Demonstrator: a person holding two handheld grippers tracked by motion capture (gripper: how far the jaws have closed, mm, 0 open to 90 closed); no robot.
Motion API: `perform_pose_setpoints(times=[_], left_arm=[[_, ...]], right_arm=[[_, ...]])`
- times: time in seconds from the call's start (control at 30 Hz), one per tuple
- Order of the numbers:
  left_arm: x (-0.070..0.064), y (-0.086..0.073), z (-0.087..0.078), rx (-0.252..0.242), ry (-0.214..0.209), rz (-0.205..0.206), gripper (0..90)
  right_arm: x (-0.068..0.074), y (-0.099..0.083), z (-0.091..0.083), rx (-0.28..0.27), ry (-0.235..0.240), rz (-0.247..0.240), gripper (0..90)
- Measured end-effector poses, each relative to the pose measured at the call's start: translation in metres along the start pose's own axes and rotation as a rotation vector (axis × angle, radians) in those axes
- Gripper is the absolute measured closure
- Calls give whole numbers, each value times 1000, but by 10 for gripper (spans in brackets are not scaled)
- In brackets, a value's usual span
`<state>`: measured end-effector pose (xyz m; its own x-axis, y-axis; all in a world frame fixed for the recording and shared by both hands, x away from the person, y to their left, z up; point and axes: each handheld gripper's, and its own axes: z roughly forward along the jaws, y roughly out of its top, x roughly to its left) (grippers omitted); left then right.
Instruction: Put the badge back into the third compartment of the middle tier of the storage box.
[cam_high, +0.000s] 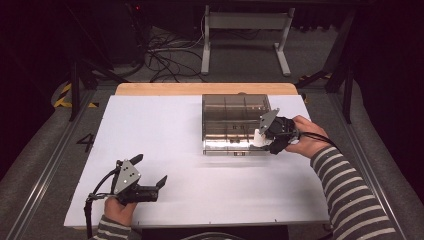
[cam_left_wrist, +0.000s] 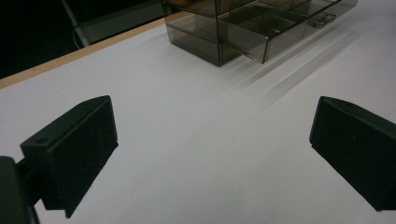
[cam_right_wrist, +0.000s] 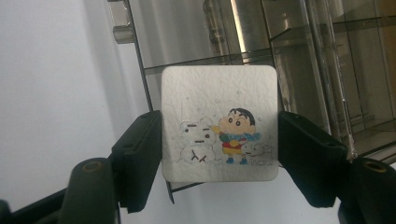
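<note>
While the right gripper (cam_right_wrist: 219, 154) clamps a small white square card (cam_right_wrist: 219, 123) by its two side edges, its jaws closed flat against it, the card hangs over the clear compartment box (cam_high: 235, 120) at that box's right front corner. Printed on the card is a cartoon child beside a snowman. Judging from this, the step in hand is carrying the card to the box, and the placing is not yet done. What comes next, I would judge, is to line the card up over one compartment, lower it between the dividers and only then part the jaws; which compartment lies directly beneath cannot be told. The thin divider walls and the box's front rim, with its small hinges or latch, are what could catch a card edge or a jaw.

Over near the worktop's front left corner, the left gripper (cam_high: 150, 175) hovers with its jaws wide apart and nothing between them, well apart from the box. Bare white worktop (cam_high: 165, 135) lies between them, so nothing blocks either hand
</note>
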<state>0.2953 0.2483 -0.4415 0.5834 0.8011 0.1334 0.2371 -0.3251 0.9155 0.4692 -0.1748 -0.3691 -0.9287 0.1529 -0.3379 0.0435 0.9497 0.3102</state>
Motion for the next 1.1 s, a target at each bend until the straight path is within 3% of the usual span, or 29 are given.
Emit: perform_pose_setpoints(times=[1.1], left_arm=[[0, 0, 0, -3, -2, -4, 16]], right_arm=[[-5, 5, 8, 37, 25, 3, 335]])
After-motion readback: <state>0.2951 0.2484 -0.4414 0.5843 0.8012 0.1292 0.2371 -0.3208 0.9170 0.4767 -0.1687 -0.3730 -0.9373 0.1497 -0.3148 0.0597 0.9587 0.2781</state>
